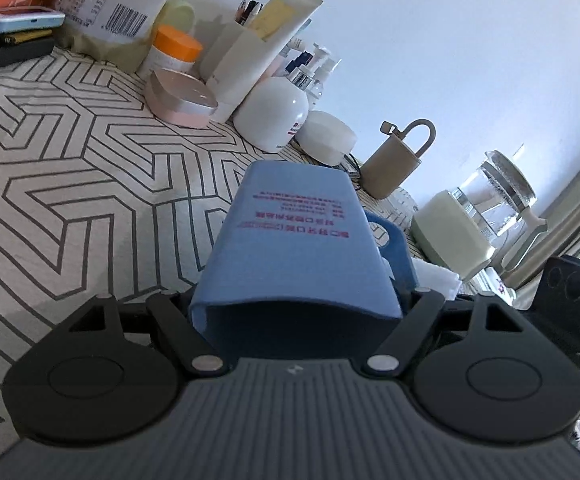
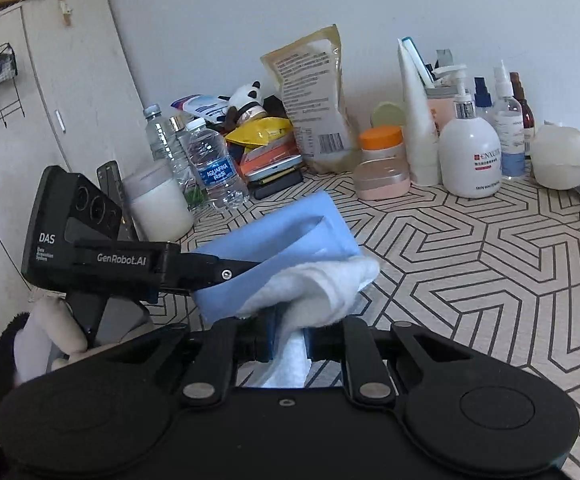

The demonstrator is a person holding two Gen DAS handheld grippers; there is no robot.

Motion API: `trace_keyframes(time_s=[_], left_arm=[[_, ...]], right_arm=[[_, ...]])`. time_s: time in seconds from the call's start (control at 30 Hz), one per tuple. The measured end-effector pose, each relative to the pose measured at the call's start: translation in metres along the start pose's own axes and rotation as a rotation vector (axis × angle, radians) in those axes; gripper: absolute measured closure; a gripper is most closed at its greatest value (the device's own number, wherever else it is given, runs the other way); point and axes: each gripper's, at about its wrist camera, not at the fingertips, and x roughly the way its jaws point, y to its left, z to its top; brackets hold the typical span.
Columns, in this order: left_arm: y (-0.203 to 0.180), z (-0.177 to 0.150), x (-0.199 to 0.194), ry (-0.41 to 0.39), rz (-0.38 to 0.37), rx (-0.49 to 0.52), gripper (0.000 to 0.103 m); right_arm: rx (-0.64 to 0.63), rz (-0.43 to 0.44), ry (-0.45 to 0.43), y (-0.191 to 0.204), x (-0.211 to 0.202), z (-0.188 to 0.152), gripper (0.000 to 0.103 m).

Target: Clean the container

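Home — toiletry bottles (image 2: 470, 152), patterned tablecloth (image 2: 490, 260)

Geometric-patterned tablecloth (image 2: 490, 248) covers table. Along back edge: water bottles (image 2: 214, 160), tall pouch (image 2: 314, 100), orange-lidded jar (image 2: 382, 142), white pump bottle (image 2: 470, 152). Glass kettle (image 1: 502, 196), beige canister (image 1: 390, 164) toward far edge.
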Motion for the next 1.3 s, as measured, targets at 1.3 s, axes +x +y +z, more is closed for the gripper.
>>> trace_keyframes(time_s=[1.3], left_arm=[[-0.055,-0.022,0.001,-0.098,0.269,0.433,0.028]], right_arm=[[-0.048,-0.255,-0.085,-0.005,-0.009,0.005,0.084]])
